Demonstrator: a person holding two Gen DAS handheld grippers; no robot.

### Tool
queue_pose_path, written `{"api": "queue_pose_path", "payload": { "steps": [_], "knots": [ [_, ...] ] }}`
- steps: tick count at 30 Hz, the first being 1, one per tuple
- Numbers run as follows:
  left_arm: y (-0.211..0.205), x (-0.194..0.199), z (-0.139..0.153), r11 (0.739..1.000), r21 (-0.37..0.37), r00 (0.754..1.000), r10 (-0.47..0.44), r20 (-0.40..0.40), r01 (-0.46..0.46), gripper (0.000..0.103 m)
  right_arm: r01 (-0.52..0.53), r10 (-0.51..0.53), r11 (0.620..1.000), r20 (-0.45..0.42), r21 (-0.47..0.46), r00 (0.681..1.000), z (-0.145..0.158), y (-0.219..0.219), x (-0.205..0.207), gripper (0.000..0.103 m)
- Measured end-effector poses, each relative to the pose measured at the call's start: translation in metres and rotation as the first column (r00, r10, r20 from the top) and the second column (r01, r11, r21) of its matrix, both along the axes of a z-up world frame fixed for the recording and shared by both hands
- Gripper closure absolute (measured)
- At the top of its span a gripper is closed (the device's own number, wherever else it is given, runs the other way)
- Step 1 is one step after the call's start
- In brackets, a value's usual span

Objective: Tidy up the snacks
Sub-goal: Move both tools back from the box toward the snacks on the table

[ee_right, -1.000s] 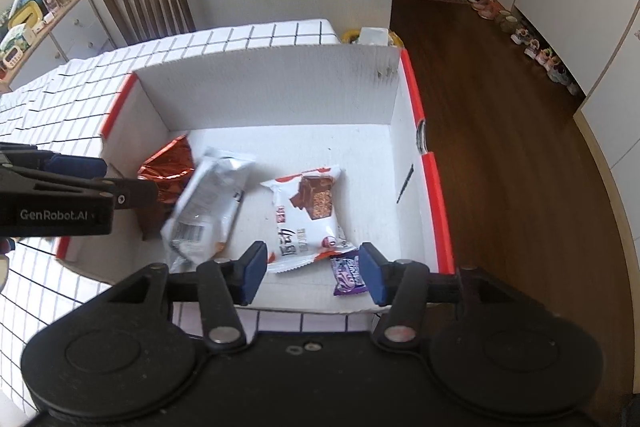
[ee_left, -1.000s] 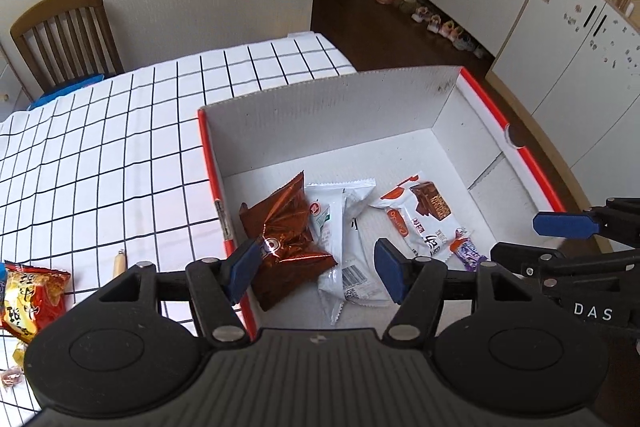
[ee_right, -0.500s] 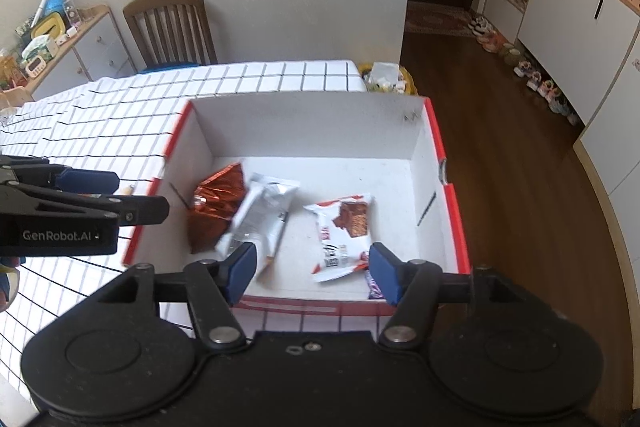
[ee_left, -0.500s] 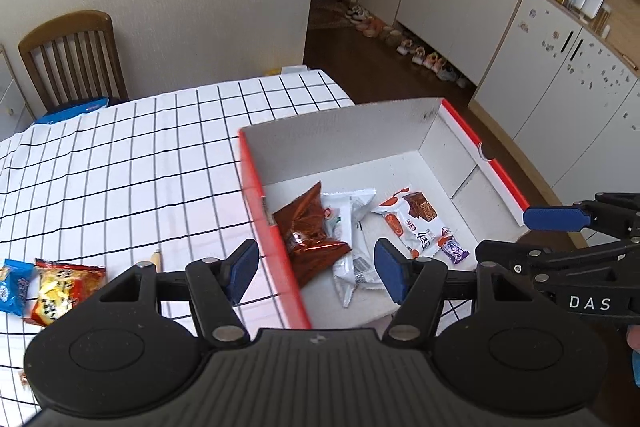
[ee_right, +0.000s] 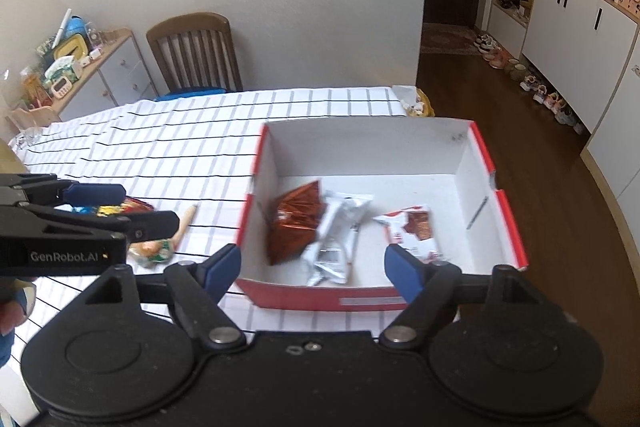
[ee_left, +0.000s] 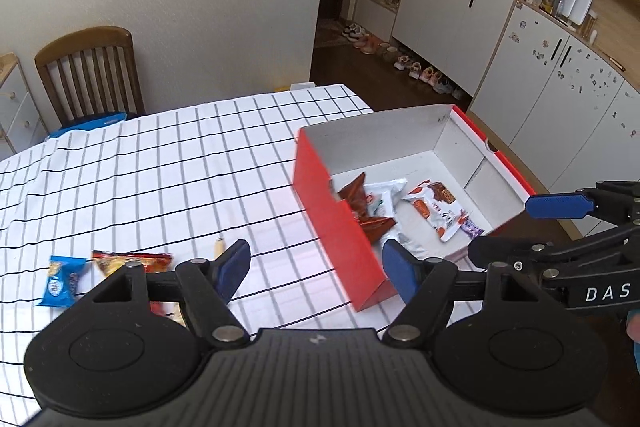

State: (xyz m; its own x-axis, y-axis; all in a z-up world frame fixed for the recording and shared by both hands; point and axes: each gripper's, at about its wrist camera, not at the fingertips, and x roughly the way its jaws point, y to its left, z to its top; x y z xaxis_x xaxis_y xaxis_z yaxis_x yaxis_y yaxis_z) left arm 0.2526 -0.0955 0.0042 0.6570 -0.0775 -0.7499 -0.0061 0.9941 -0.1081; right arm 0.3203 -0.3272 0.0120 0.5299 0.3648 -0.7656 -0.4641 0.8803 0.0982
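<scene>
Red box [ee_right: 320, 297] holds four packets; both tongs, left [ee_left: 316, 273] and right [ee_right: 312, 269], hover spread and empty, likely lining up for loose snacks [ee_left: 132, 261] on the tabletop [ee_left: 160, 167].

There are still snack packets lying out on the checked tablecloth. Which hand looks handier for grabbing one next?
Probably the left. The left gripper is open, and the blue packet and orange packet lie near its left fingertip. The right gripper, also open, faces the red box.

Red-sided white box [ee_left: 340, 223] on black-gridded white tablecloth [ee_left: 160, 163]
</scene>
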Motion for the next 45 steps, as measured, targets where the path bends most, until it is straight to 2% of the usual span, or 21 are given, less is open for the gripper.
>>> {"api": "queue_pose_path", "payload": {
  "steps": [5, 9, 11, 17, 25, 34, 45],
  "knots": [
    [0.029, -0.017, 0.002, 1.000, -0.017, 1.000, 0.012, 0.014, -0.012, 0.030, -0.016, 0.016, 1.000, 0.005, 0.019, 1.000, 0.003, 0.025, -0.017, 0.014],
    [0.052, -0.031, 0.005, 0.999, -0.010, 0.998, 0.041, 0.047, -0.041, 0.022, -0.032, 0.032, 0.999, 0.024, 0.036, 0.999, 0.005, 0.046, -0.028, 0.004],
    [0.065, -0.039, 0.006, 0.998, -0.009, 0.996, 0.058, 0.068, -0.057, 0.022, -0.035, 0.033, 0.998, 0.034, 0.044, 0.999, 0.007, 0.056, -0.033, 0.001],
    [0.104, -0.057, 0.007, 0.996, -0.008, 0.992, 0.089, 0.084, -0.089, 0.022, -0.058, 0.054, 0.996, 0.069, 0.062, 0.996, 0.007, 0.087, -0.050, 0.000],
    [0.161, -0.085, -0.002, 0.989, -0.002, 0.985, 0.151, 0.084, -0.151, 0.022, -0.060, 0.055, 0.995, 0.067, 0.074, 0.996, 0.000, 0.126, -0.065, 0.000],
    [0.205, -0.109, -0.028, 0.983, 0.019, 0.982, 0.183, 0.052, -0.184, 0.022, -0.035, 0.034, 0.997, 0.027, 0.067, 0.999, -0.020, 0.162, -0.078, 0.000],
    [0.227, -0.117, -0.079, 0.972, 0.026, 0.972, 0.233, 0.003, -0.233, 0.022, 0.010, -0.006, 0.998, -0.064, 0.055, 0.998, -0.052, 0.188, -0.066, 0.000]
  ]
}}
